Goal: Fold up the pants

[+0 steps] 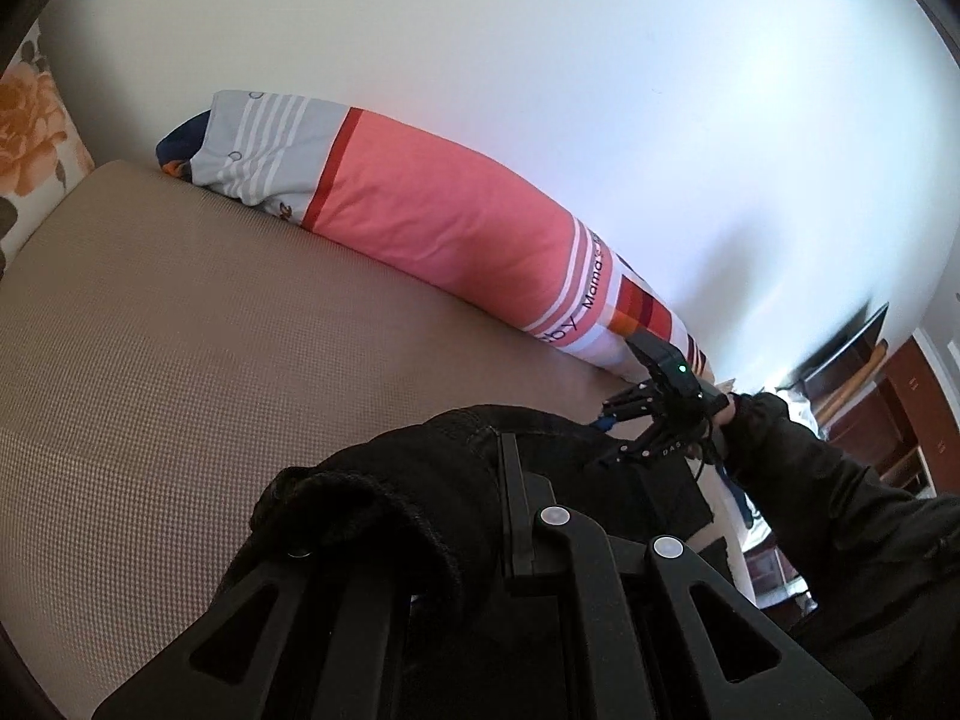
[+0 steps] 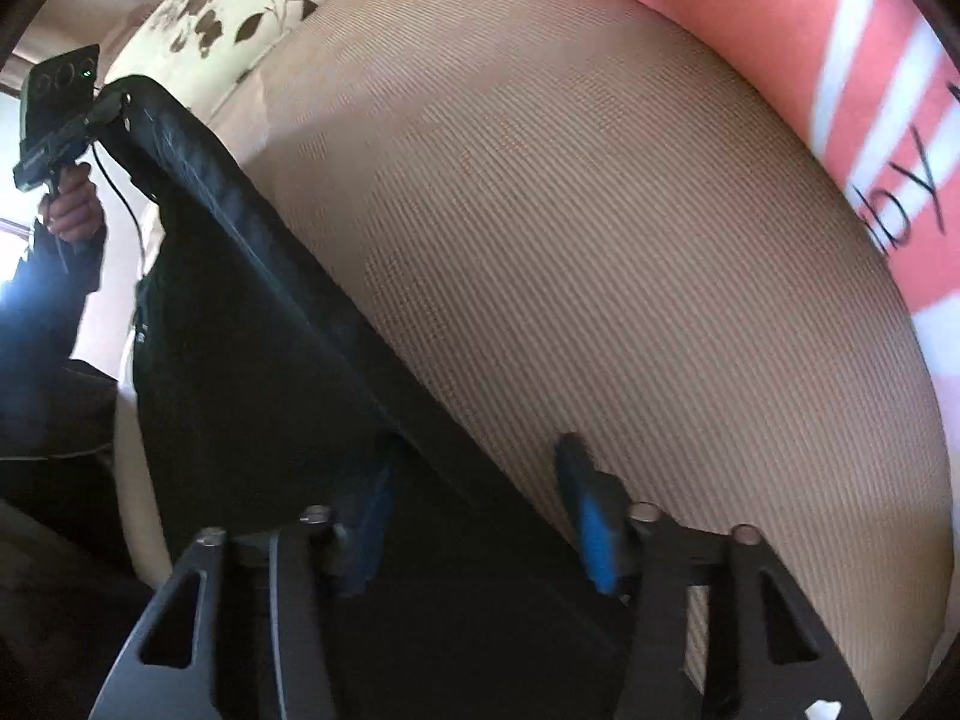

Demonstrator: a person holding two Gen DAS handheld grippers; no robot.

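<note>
The black pants hang stretched between my two grippers above the tan mat. My left gripper is shut on one end of the pants, with cloth bunched over its left finger. It also shows in the right wrist view, holding the far corner. My right gripper has its blue-padded fingers apart, with the pants' near edge lying between them; I cannot tell whether they pinch it. In the left wrist view my right gripper sits at the pants' far end.
A long pink striped bolster pillow lies along the white wall at the far edge of the mat. A floral cushion is at the left end. Furniture stands at the right.
</note>
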